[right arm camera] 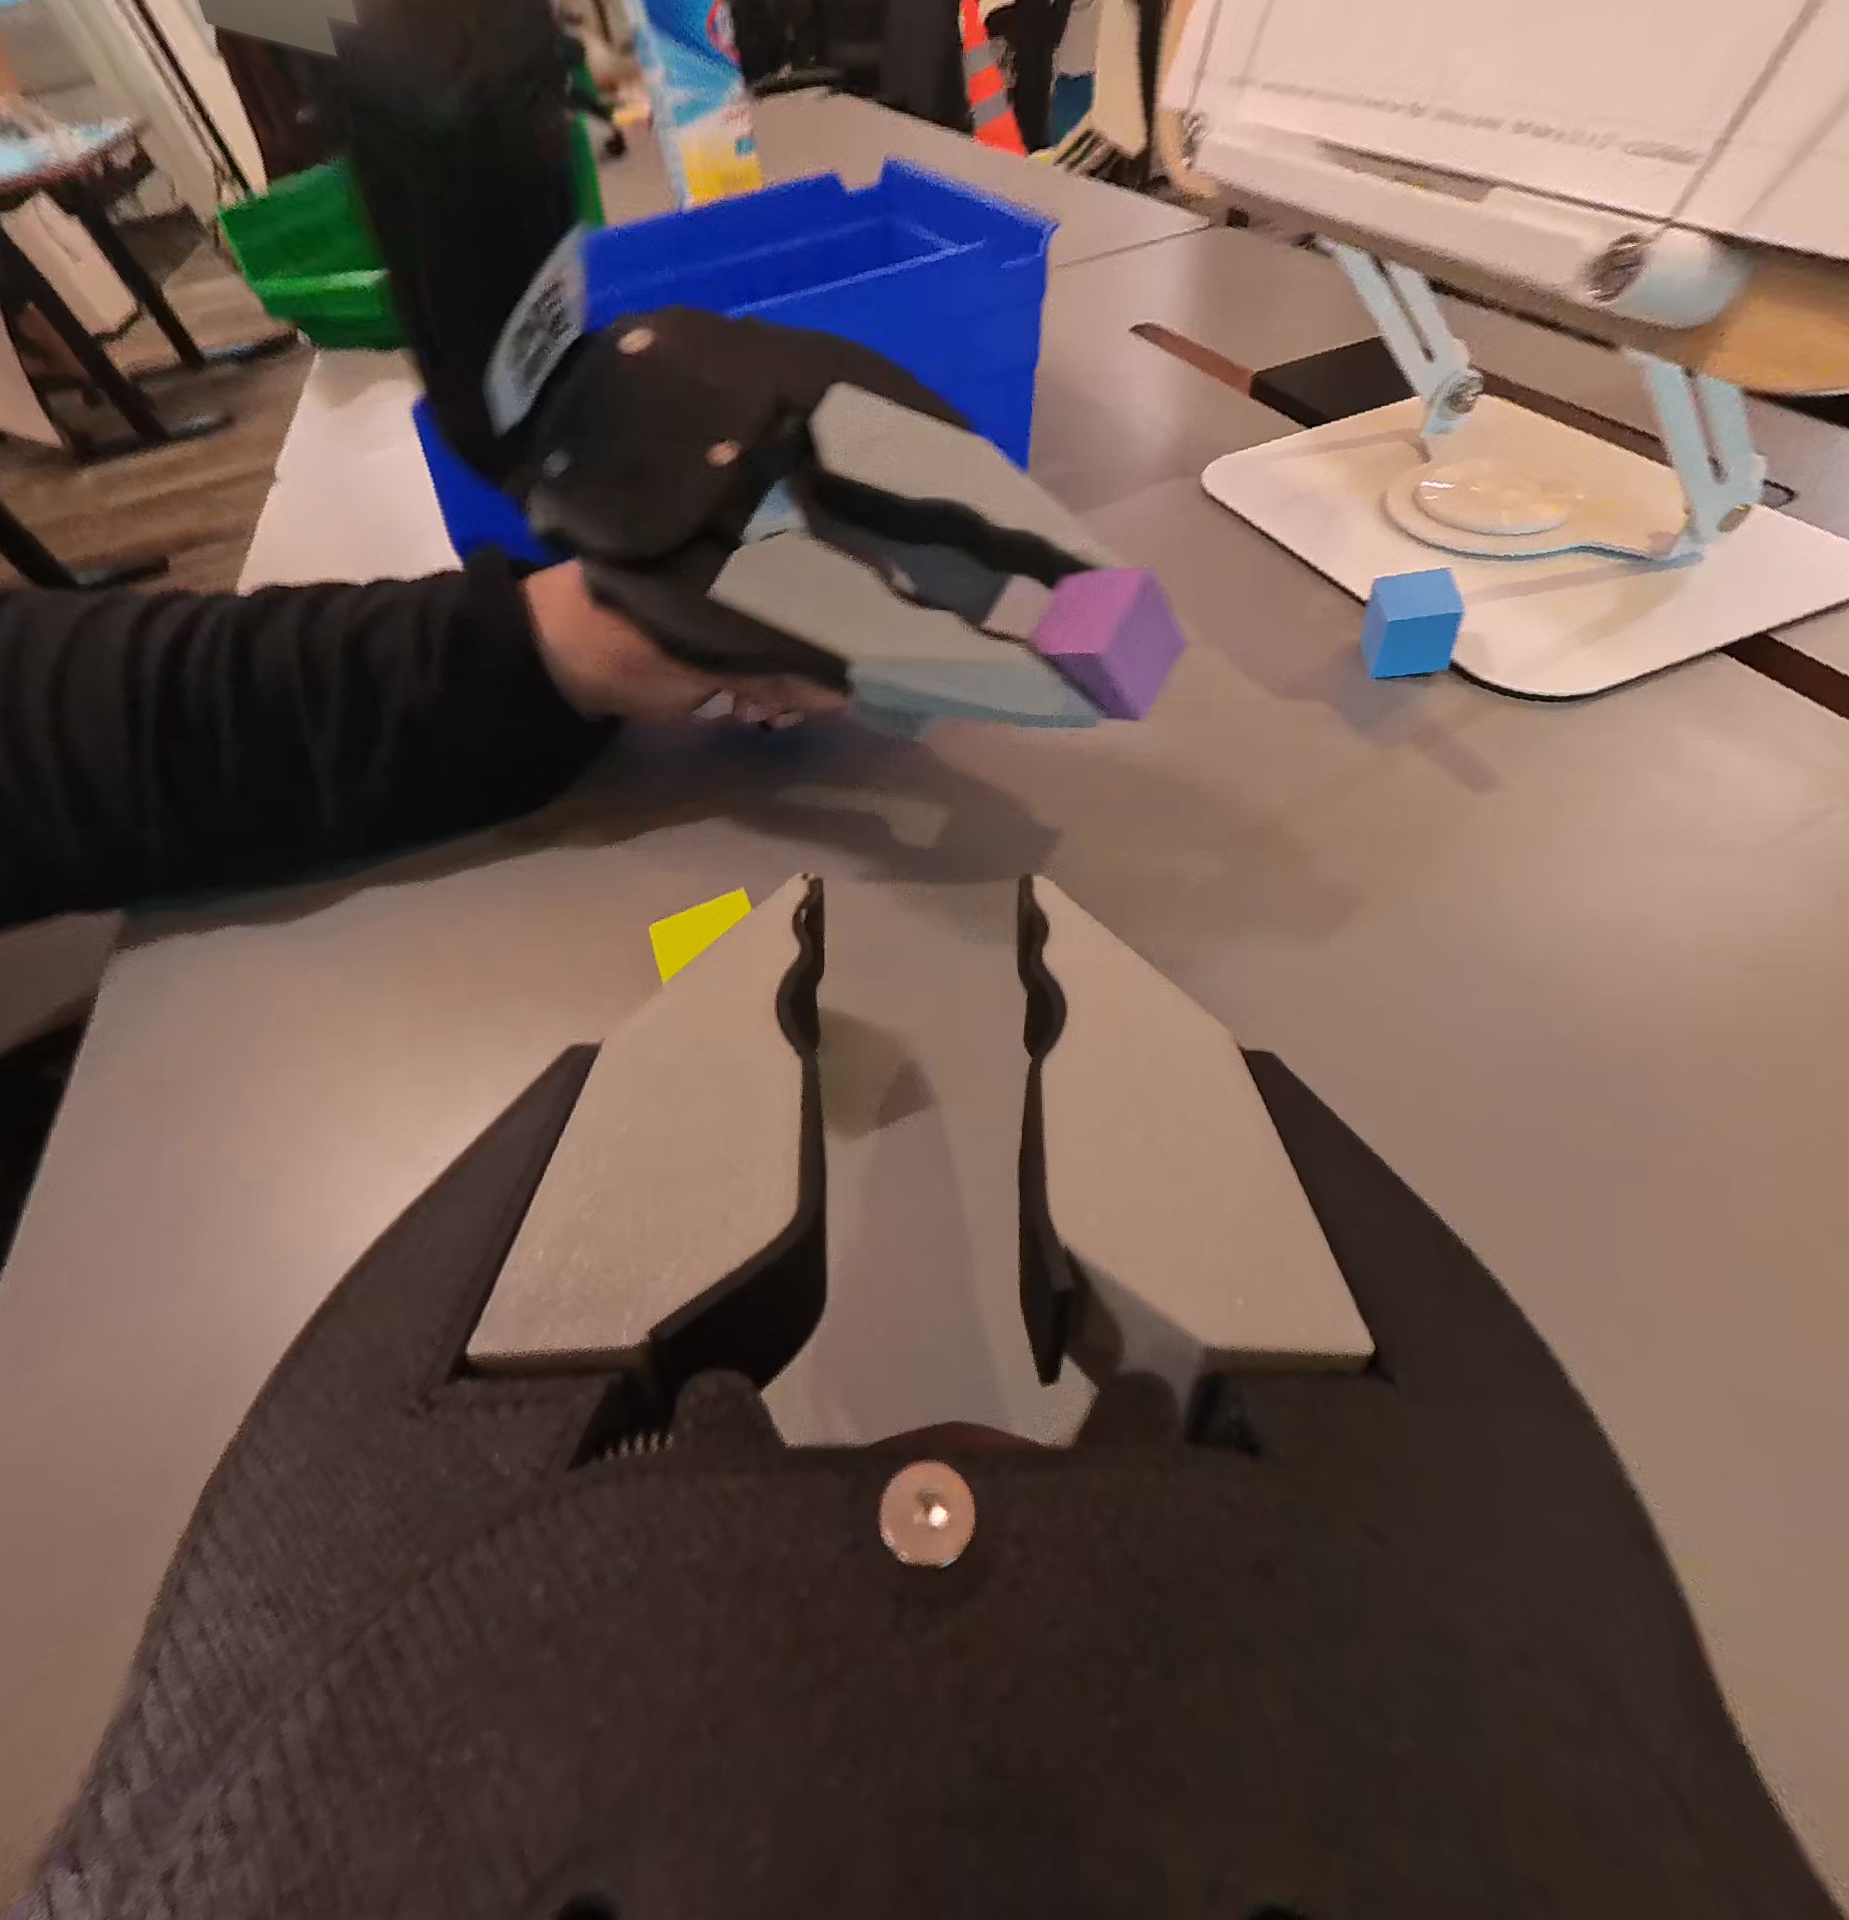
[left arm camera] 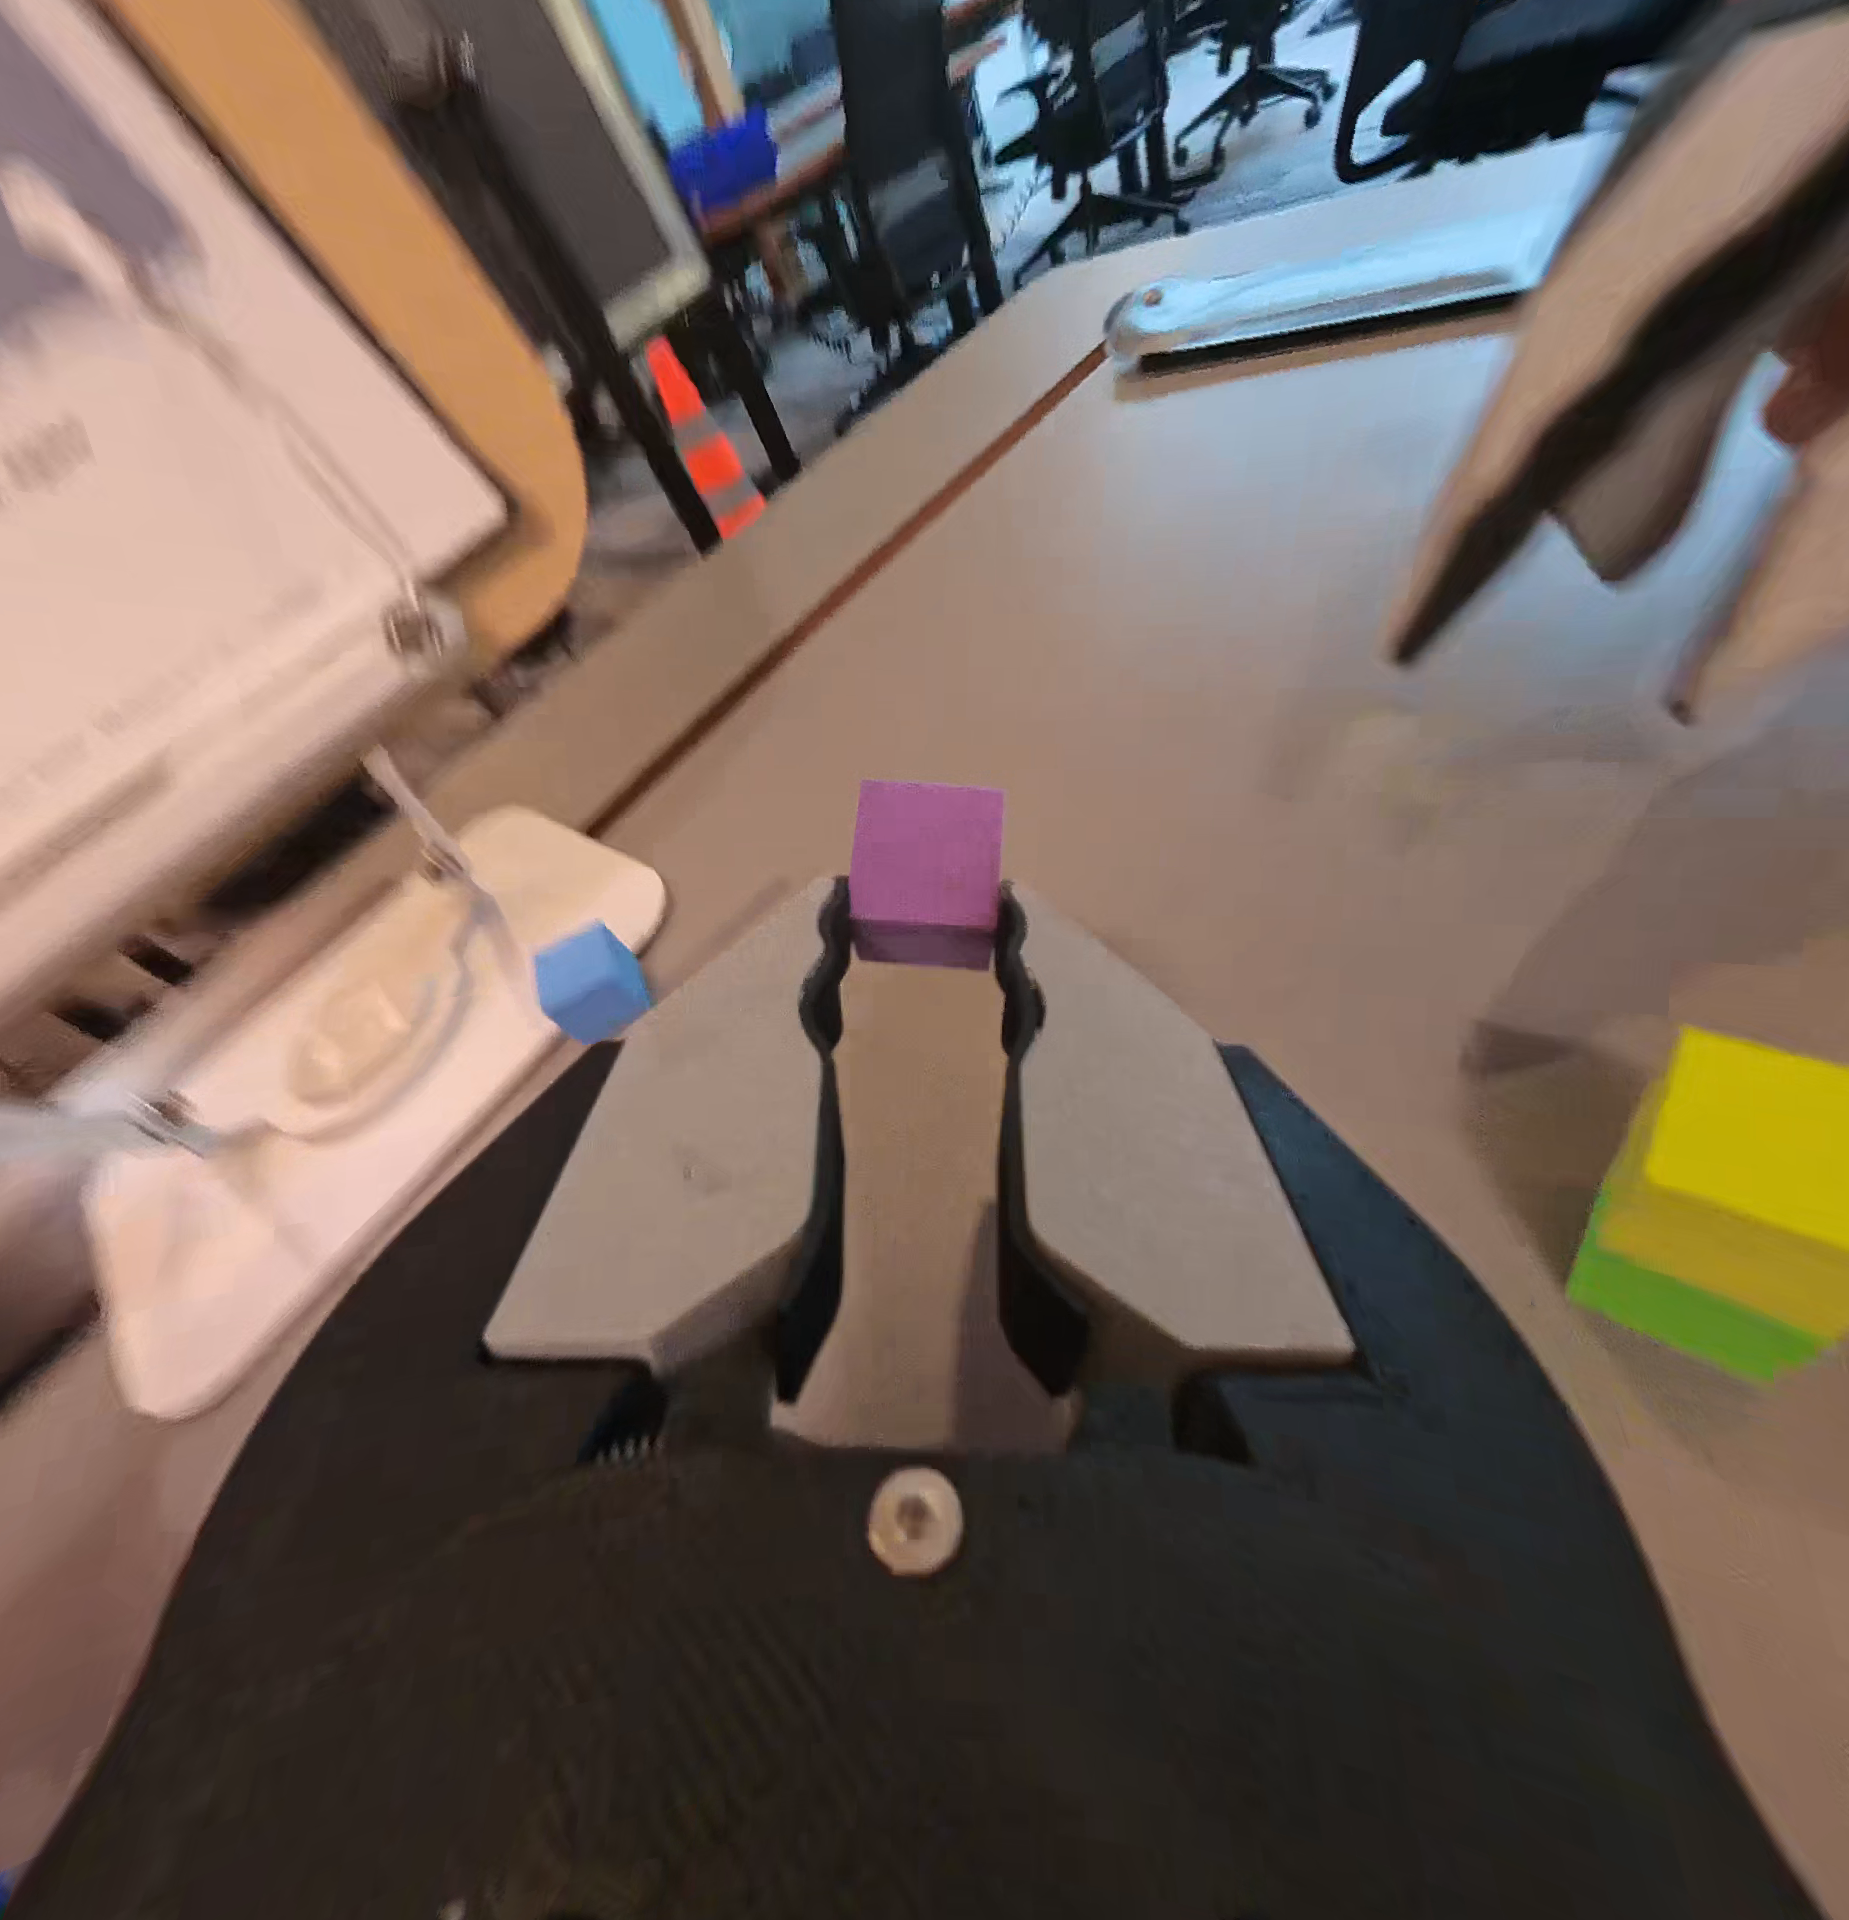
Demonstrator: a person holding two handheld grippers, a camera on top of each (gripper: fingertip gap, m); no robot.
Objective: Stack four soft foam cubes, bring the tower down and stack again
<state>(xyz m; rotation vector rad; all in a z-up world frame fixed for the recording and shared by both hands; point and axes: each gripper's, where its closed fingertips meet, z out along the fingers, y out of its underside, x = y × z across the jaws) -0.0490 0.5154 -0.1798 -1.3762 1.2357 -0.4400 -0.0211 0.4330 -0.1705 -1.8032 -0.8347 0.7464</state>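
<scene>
My left gripper is shut on a purple cube and holds it above the table; both also show in the right wrist view, gripper and cube. A yellow cube sits on a green cube at the right. Only a corner of the yellow cube shows in the right wrist view, behind my left finger. A blue cube lies against the white stand base. My right gripper is open and empty above the table; it also shows at the upper right of the left wrist view.
A white laptop stand holding a laptop stands on the grey table. A blue bin sits behind the left gripper. A person's sleeve reaches in from the left. A silver flat device lies far back.
</scene>
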